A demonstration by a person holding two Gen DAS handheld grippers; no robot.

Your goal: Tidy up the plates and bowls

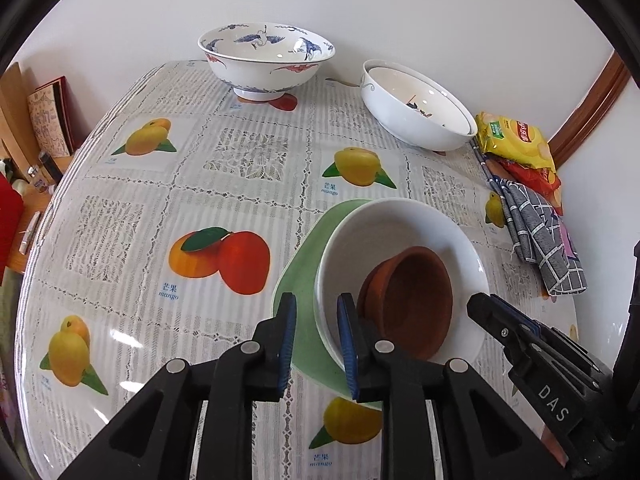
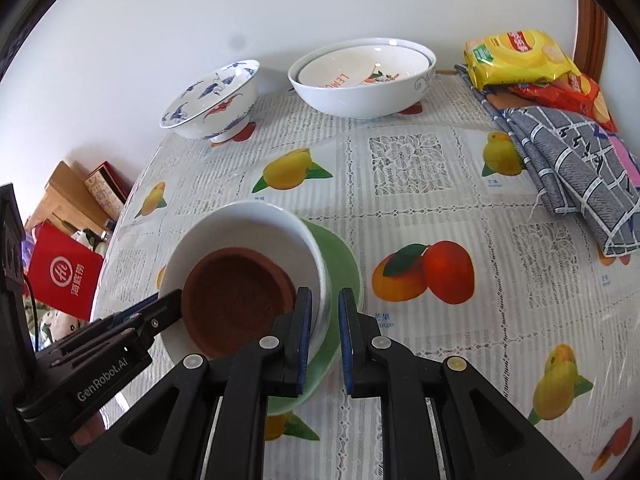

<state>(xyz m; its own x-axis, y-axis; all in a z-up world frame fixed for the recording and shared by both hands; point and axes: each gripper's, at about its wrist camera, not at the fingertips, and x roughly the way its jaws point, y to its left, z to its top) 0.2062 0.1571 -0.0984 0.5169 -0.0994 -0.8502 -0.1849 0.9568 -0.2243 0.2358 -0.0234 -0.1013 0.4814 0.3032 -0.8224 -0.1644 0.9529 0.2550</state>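
A stack sits near the table's front: a green plate (image 1: 304,280) (image 2: 340,256), a white bowl (image 1: 400,224) (image 2: 240,228) on it, a brown clay bowl (image 1: 416,296) (image 2: 236,296) inside. My left gripper (image 1: 316,344) straddles the white bowl's left rim with a gap between its pads. My right gripper (image 2: 325,340) straddles the right rim the same way. A blue-patterned bowl (image 1: 266,60) (image 2: 216,100) and a white bowl holding a smaller dish (image 1: 416,108) (image 2: 360,76) stand at the back.
Yellow and red snack bags (image 1: 516,140) (image 2: 516,60) and a folded grey checked cloth (image 1: 548,240) (image 2: 576,168) lie at the right edge. A wall runs behind the table. A red bag (image 2: 64,276) and boxes sit off the left edge.
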